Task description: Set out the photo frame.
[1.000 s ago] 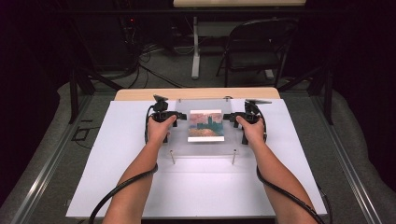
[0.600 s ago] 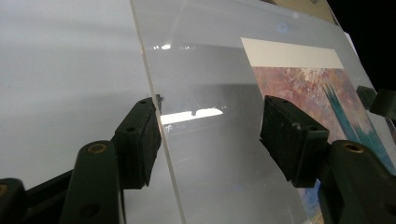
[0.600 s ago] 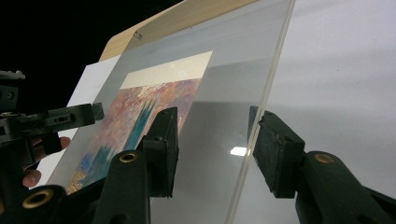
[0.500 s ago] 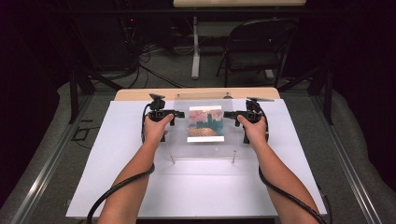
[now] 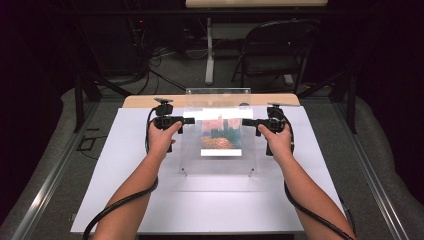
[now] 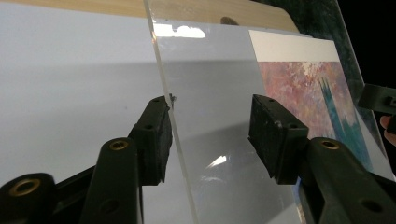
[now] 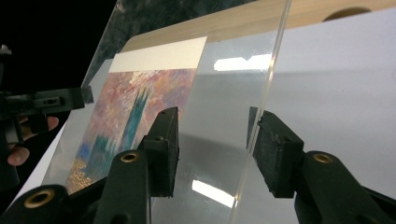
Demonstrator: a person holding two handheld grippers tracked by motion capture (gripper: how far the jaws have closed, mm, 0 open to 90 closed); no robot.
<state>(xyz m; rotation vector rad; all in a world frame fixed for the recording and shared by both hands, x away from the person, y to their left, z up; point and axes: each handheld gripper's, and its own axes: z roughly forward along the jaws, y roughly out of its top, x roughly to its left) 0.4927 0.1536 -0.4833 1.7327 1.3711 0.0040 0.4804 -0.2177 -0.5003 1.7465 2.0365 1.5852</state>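
A clear acrylic panel [image 5: 192,152] with a painted print [image 5: 221,137] on it is tilted up off the white board, far edge highest. My left gripper [image 5: 192,121] reaches in at its left edge and my right gripper [image 5: 245,121] at its right edge. In the left gripper view the panel's edge [image 6: 163,93] runs against one pad while the other pad stands clear of it; the left gripper [image 6: 210,121] has just been closing with the panel between its jaws. The right gripper [image 7: 215,135] also straddles the panel edge [image 7: 266,93], which touches one pad. The print [image 7: 140,98] lies beyond.
A white board [image 5: 125,190] covers the wooden table [image 5: 145,101]. Two small standoffs [image 5: 184,171] mark the panel's near corners. Behind the table stand a folding chair [image 5: 280,45] and a table leg [image 5: 210,50], with cables on the floor. Metal rails run along both sides.
Both hands have risen and the panel has come up with them, so it looks larger. Its far edge sits higher in the picture and its near corners closer to the person.
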